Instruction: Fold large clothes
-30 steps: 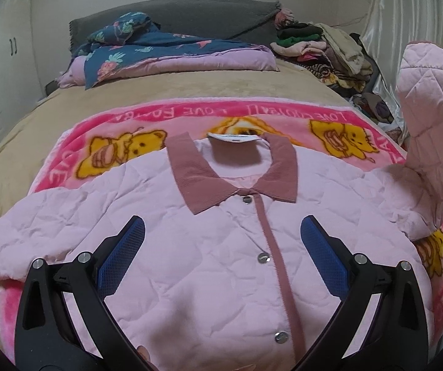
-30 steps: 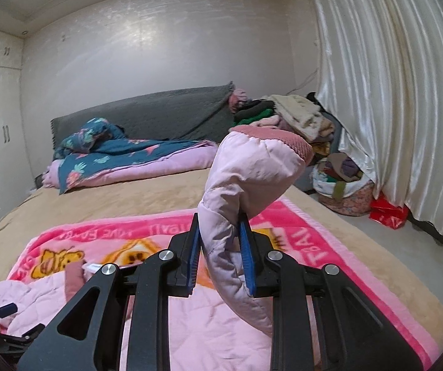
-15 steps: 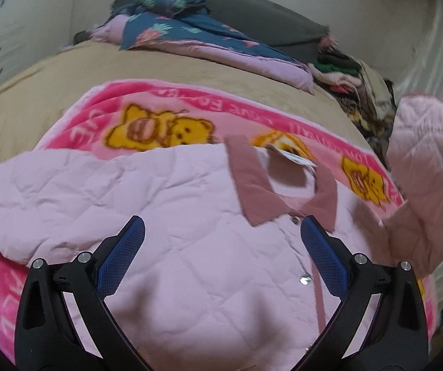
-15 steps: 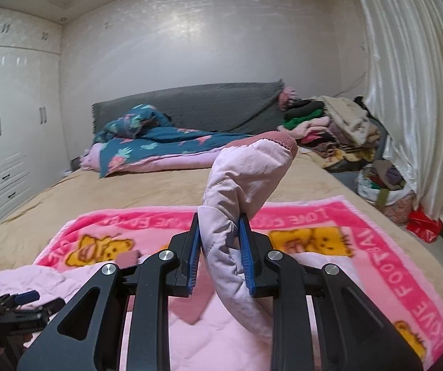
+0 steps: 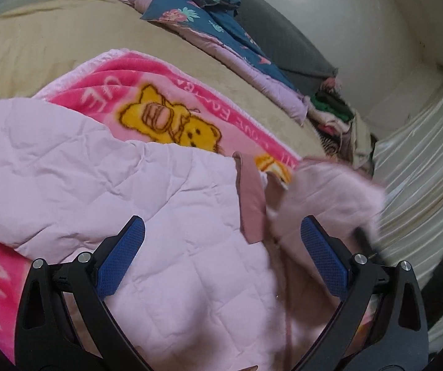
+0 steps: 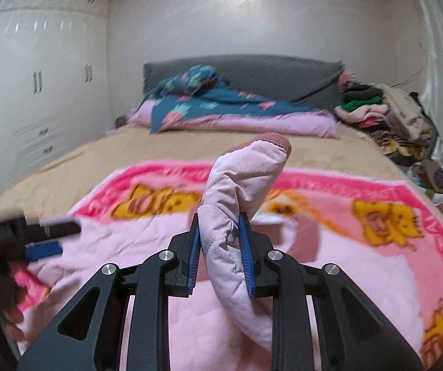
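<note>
A pale pink quilted jacket (image 5: 147,204) with a dusty-rose collar (image 5: 252,198) lies front up on a pink bear-print blanket (image 5: 165,111) on the bed. My left gripper (image 5: 221,256) is open and empty, hovering low over the jacket's chest and left side. My right gripper (image 6: 220,253) is shut on the jacket's right sleeve (image 6: 243,191) and holds it lifted, cuff curling over the top, above the jacket body (image 6: 122,247). The lifted sleeve shows blurred in the left wrist view (image 5: 333,198). The left gripper shows blurred at the left of the right wrist view (image 6: 40,239).
A tan bedsheet (image 6: 190,145) covers the bed. A blue floral quilt (image 6: 209,105) lies by the grey headboard (image 6: 283,74). A pile of clothes (image 6: 385,114) sits at the far right beside a pale curtain (image 5: 422,160). White wardrobes (image 6: 36,77) stand at the left.
My left gripper has swung left over the jacket, still open. My right gripper has carried the lifted sleeve leftward, over the jacket body.
</note>
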`<state>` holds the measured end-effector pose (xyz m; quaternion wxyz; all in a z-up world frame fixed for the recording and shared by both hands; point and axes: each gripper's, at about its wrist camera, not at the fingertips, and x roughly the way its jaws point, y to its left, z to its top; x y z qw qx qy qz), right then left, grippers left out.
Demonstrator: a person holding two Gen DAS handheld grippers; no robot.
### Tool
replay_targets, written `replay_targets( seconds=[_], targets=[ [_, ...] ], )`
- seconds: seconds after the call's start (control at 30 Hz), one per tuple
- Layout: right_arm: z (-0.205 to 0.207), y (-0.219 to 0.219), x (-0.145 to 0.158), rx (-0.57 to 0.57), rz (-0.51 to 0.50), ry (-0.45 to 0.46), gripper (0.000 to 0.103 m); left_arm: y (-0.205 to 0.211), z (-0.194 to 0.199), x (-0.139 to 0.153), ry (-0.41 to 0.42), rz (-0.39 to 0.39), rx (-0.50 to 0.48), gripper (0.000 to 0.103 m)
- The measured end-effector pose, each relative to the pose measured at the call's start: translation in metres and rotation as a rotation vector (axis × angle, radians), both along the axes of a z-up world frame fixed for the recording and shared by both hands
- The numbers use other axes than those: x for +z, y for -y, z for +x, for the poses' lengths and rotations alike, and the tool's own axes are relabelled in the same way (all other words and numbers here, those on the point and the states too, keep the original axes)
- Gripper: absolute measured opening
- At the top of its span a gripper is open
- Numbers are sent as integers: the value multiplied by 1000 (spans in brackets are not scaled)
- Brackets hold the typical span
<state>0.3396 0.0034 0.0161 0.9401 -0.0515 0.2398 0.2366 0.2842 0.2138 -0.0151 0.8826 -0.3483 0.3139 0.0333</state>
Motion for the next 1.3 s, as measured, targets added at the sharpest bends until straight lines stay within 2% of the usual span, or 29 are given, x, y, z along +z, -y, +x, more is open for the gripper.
replay_targets(
  seconds=[0.13,0.3,0.37,0.4,0.43,0.47,0.53,0.6,0.73,0.8,0.83,0.87,0.9,0.93,0.97,1.07,1.1,1.13,1.2,1.3],
  targets=[
    [-9,-19,-24,63,-20,-47,26,-4,1,-4,19,-69,-25,95],
    [-23,-45,-44,186,-52,-135,36,-3,8,-22,41,-251,-96,95],
    [-27,-51,-53,235,-66,-181,47,-2,11,-28,46,-304,-125,95],
    [-29,-55,-57,258,-73,-209,53,0,14,-32,36,-311,-143,95],
    [-32,-55,-61,278,-79,-238,63,2,16,-35,20,-303,-151,95],
    [-36,-55,-63,282,-79,-245,69,6,19,-40,-6,-284,-149,95],
    [-41,-46,-61,278,-81,-255,74,12,23,-49,-58,-250,-146,95],
    [-45,-24,-56,251,-61,-265,75,21,28,-58,-111,-191,-140,95],
    [-43,32,-46,139,-22,-255,75,39,37,-68,-155,-123,-180,95],
    [-40,62,-43,67,-3,-247,75,55,41,-68,-161,-34,-213,90],
    [-38,80,-42,20,10,-246,75,65,42,-65,-154,47,-238,84],
    [-35,98,-41,-31,24,-249,75,72,41,-63,-150,110,-246,67],
    [-33,110,-42,-67,34,-253,75,84,42,-63,-161,222,-245,55],
    [-30,131,-44,-134,44,-249,75,92,42,-63,-166,294,-249,50],
    [-29,148,-46,-199,56,-247,75,99,41,-62,-160,340,-256,42],
    [-23,187,-55,-296,113,-297,75,100,38,-51,-112,397,-246,32],
    [-19,194,-54,-321,119,-300,75,95,33,-42,-81,432,-214,16],
    [-18,199,-51,-336,113,-283,75,92,32,-36,-61,456,-188,16],
    [-16,200,-45,-336,96,-253,76,88,32,-28,-38,456,-168,17],
    [-2,198,-52,-331,88,-287,77,85,36,-40,-91,459,-176,17]
  ],
)
